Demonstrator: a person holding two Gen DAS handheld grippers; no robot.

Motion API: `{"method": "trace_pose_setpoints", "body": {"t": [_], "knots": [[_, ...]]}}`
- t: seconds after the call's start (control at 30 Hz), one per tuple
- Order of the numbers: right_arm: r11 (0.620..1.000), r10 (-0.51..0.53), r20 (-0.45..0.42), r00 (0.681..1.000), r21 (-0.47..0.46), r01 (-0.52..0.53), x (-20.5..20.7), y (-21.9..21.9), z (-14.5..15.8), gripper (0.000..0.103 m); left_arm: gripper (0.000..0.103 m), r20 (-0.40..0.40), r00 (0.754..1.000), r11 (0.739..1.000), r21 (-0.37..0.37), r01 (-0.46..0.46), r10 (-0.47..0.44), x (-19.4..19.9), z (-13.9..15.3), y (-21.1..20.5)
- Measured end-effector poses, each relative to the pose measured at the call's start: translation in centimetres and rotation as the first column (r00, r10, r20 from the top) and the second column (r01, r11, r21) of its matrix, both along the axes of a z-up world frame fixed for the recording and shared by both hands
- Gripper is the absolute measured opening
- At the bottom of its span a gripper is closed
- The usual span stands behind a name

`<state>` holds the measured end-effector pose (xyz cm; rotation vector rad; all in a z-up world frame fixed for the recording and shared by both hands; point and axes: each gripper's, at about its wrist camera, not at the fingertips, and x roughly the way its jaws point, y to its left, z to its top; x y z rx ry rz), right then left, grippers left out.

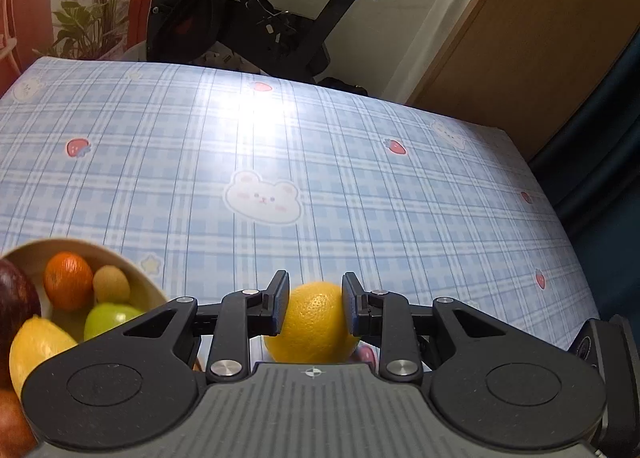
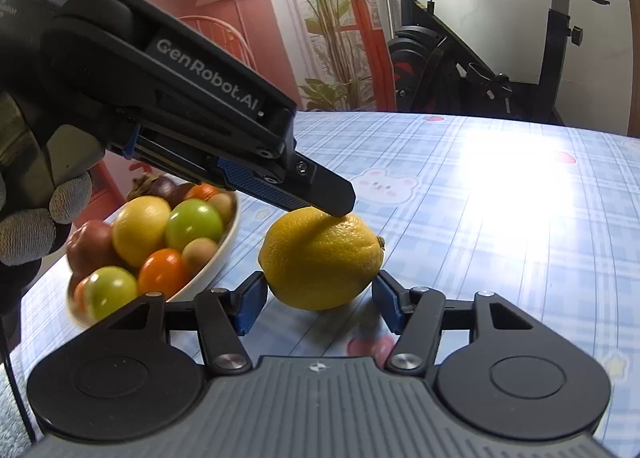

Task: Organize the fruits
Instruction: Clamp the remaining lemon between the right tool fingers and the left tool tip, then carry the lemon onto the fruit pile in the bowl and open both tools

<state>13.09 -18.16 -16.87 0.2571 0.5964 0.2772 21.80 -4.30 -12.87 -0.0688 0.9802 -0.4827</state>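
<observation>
A yellow lemon sits between the pads of my left gripper, which is shut on it just above the blue checked tablecloth. In the right wrist view the same lemon lies straight ahead. The left gripper reaches down onto the lemon from the upper left, held by a gloved hand. My right gripper stands open. Its blue fingertips flank the lemon's near side, and I see no press on it.
A cream bowl left of the lemon holds lemons, green apples, oranges, kiwis and dark red fruit; in the left wrist view the bowl is at the lower left. An exercise bike, a plant and a wooden door stand beyond the table.
</observation>
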Motion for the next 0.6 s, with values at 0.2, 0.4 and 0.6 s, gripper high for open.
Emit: {"method": "trace_pose_setpoints", "body": {"t": [0.2,0.4,0.6], "knots": [[0.999,0.025,0.027,0.999,-0.024,-0.024,-1.4,0.9,0.2,0.061,0.030,0.019,1.000,1.000,0.015,0.014,-0.014,-1.6,0.4,0.2],[1.000,0.024,0.054,0.998,-0.003,-0.024,-2.3,1.6,1.3,0.061,0.029,0.022,0.999,0.999,-0.020,0.027,-0.026,-2.6,1.9,1.2],[0.997,0.076,0.100,0.992,-0.037,-0.072,-1.9,3.5,3.9,0.061,0.029,0.051,0.999,0.999,-0.046,-0.004,0.006,-3.1,4.0,4.2]]}}
